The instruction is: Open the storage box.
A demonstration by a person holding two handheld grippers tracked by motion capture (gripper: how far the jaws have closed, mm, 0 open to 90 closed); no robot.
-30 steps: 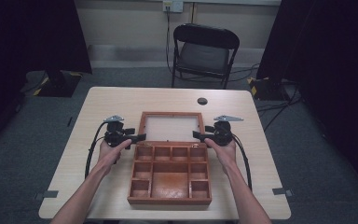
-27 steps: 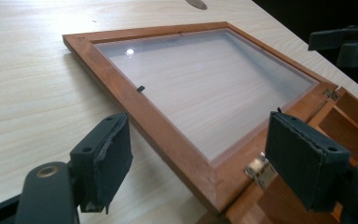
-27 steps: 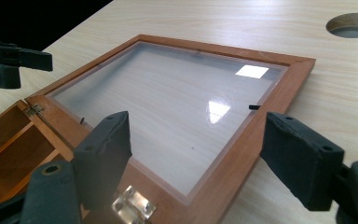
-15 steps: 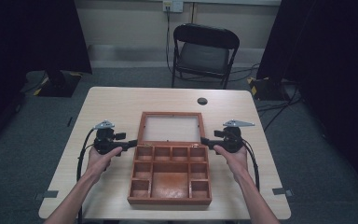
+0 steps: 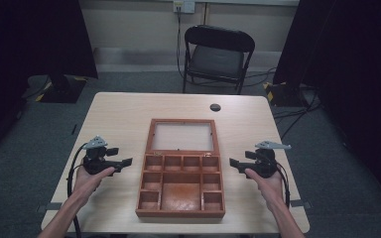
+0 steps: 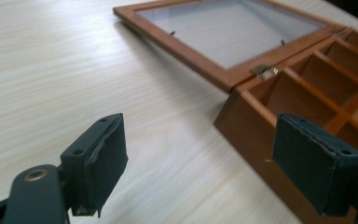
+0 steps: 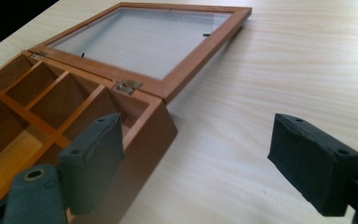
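Both tongs wide open and empty, jaws just been opening: left tongs (image 5: 127, 162) and right tongs (image 5: 233, 163) hover over worktop (image 5: 119, 114), touching nothing, wooden box (image 5: 181, 191) between them, its glass lid (image 5: 182, 136) flat open beyond.

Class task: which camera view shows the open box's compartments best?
The high view: it looks down on the whole box, so every compartment shows. The left gripper view catches a few compartments at the box's corner; the right gripper view shows several more along one side, seen at a slant.
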